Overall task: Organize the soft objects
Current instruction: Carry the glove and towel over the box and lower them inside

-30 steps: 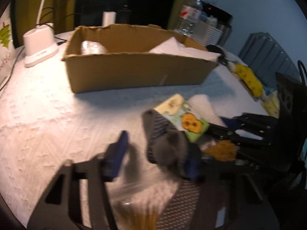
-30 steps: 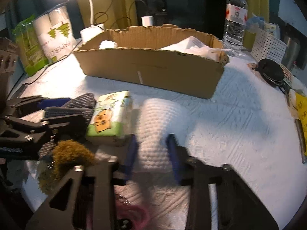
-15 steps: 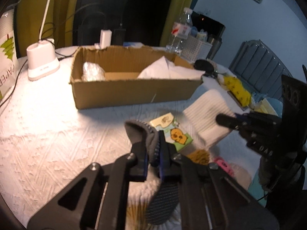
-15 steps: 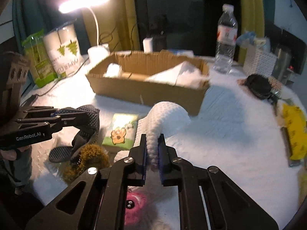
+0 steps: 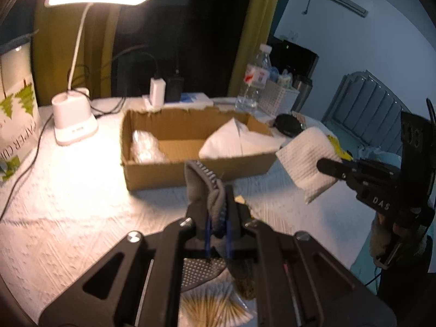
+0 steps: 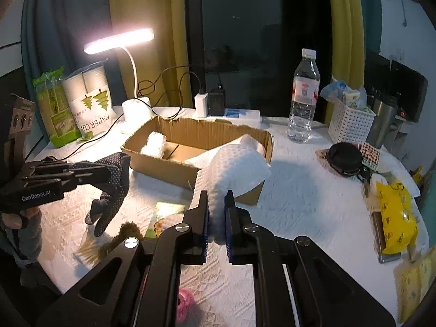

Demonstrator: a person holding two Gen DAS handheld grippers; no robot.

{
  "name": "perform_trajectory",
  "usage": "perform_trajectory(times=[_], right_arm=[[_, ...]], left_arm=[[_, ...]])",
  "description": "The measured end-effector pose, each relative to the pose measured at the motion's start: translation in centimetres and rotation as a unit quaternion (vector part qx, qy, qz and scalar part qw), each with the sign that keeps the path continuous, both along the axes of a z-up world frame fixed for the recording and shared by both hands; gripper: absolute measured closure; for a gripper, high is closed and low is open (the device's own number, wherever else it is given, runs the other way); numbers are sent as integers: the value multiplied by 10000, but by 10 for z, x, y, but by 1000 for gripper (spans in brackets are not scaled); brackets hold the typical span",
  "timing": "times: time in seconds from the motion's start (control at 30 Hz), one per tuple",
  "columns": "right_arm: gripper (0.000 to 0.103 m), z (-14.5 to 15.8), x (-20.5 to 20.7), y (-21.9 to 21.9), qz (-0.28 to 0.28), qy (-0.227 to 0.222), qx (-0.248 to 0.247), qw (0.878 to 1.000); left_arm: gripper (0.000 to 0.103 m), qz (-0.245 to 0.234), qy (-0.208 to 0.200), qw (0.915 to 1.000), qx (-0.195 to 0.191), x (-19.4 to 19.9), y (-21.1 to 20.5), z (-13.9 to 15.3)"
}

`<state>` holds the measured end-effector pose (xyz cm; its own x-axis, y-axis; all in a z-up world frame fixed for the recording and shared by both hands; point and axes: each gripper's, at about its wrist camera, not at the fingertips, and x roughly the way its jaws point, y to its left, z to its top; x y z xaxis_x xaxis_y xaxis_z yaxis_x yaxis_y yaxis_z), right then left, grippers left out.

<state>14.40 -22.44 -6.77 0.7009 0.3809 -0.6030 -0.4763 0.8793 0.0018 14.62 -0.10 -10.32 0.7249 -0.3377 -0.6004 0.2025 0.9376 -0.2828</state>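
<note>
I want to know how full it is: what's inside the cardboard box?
Inside the box: a white fluffy bundle at its left end, folded white cloth at its right, bare cardboard between. The right corner hides behind the held towel.

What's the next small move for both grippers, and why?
Probably carry both forward over the cardboard box before releasing. The left gripper is shut on the grey dotted glove, the right gripper on the white knitted cloth; both items hang above the table, short of the box, which already holds white soft items.
</note>
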Motion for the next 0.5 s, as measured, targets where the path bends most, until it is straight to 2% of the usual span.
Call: perform_trajectory(times=[0.5], right_arm=[[92, 22, 25, 5, 60, -245, 94, 9996]], left_arm=[[96, 135, -529, 9985, 107, 21, 15, 45]])
